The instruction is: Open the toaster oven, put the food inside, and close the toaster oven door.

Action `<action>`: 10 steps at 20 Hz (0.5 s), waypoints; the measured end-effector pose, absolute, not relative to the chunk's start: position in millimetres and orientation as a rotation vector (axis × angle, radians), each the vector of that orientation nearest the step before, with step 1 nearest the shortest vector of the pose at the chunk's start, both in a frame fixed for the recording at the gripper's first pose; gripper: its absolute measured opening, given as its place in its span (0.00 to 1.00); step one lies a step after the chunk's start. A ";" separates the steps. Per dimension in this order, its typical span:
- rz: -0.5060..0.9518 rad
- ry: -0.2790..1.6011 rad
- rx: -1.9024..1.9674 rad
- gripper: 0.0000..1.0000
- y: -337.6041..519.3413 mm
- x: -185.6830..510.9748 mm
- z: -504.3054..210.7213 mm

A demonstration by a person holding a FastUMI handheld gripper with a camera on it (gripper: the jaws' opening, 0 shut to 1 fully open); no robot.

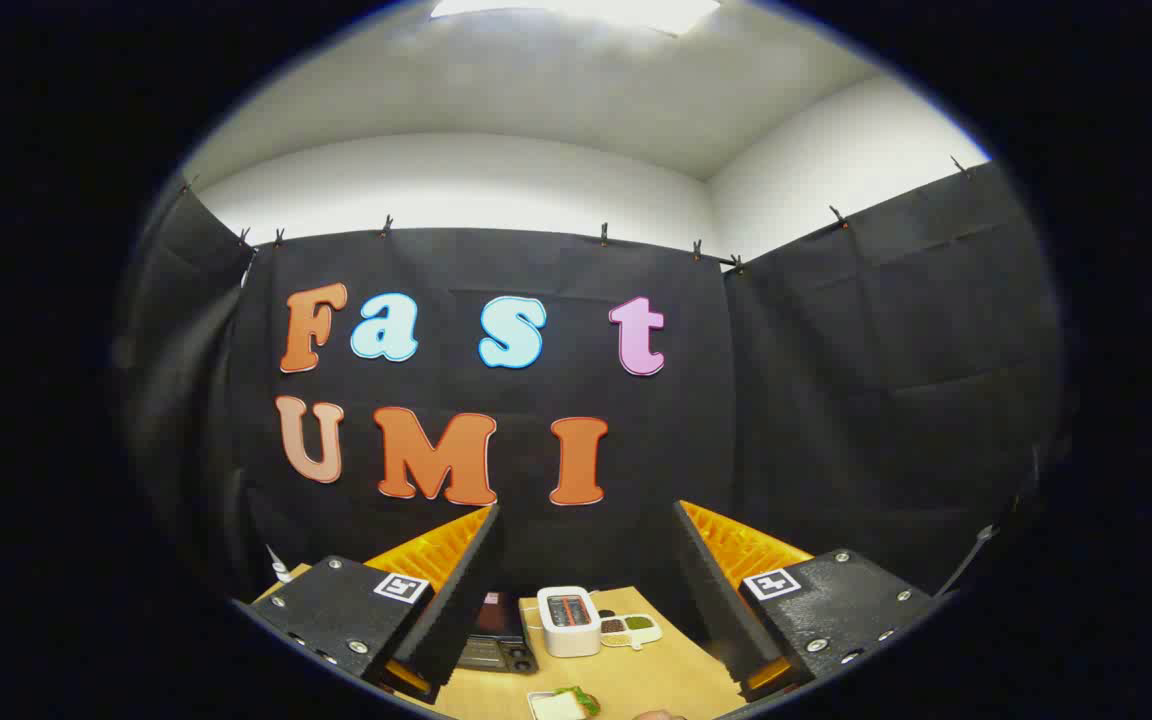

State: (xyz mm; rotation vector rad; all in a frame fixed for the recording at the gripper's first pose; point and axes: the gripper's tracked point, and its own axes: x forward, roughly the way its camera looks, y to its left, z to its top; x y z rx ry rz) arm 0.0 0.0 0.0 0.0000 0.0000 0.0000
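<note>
First, fingers (584, 600) spread wide, holding nothing. Toaster oven (498, 632) low on surface (656, 670), left of white toaster (568, 620); food (564, 703) nearer. Drop & approach oven door squarely.

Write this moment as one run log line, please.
gripper: open, empty, high over table | toaster oven: untouched | food: on table

Gripper (586, 590) fingers spread wide, holding nothing, high over wooden table (676, 670). Between them, far below: dark toaster oven (498, 640), white toaster (568, 620), sandwich on plate (564, 703).
</note>
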 end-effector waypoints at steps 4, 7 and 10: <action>0.008 0.054 0.041 0.98 11.4 -8.5 -7.1; 0.014 0.060 0.064 0.98 11.3 -8.6 -5.0; 0.020 0.049 0.058 0.98 14.5 -5.8 0.4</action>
